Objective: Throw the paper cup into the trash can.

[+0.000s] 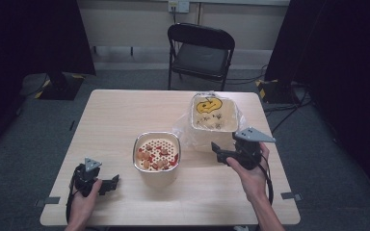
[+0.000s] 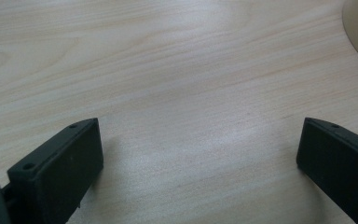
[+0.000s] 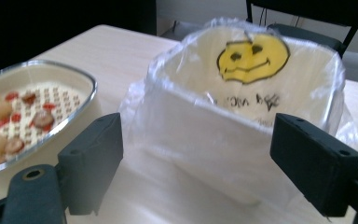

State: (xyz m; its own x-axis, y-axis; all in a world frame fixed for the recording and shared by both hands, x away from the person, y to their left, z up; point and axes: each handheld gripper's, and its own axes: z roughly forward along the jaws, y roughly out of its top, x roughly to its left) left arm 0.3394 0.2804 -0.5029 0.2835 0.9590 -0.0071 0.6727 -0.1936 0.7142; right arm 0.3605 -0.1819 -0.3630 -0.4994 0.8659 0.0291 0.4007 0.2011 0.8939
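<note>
Left gripper (image 1: 107, 185): jaws wide apart, empty, low over the table (image 1: 125, 115). Right gripper (image 1: 218, 150): jaws wide apart, empty, beside the bag-lined bin (image 1: 214, 120). Centre bowl (image 1: 157, 159) holds food scraps (image 1: 155, 156).

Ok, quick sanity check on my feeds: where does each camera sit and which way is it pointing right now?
High view: fixed above the person's side, looking forward and down on the table; both forearms, the left gripper and the right gripper show.
Left gripper view: rides the left gripper, looking down at bare tabletop between its open jaws.
Right gripper view: rides the right gripper, facing the bag-lined bin between its open jaws.
Shared: the high and right gripper views both show the bin and the strainer bowl of food scraps.
</note>
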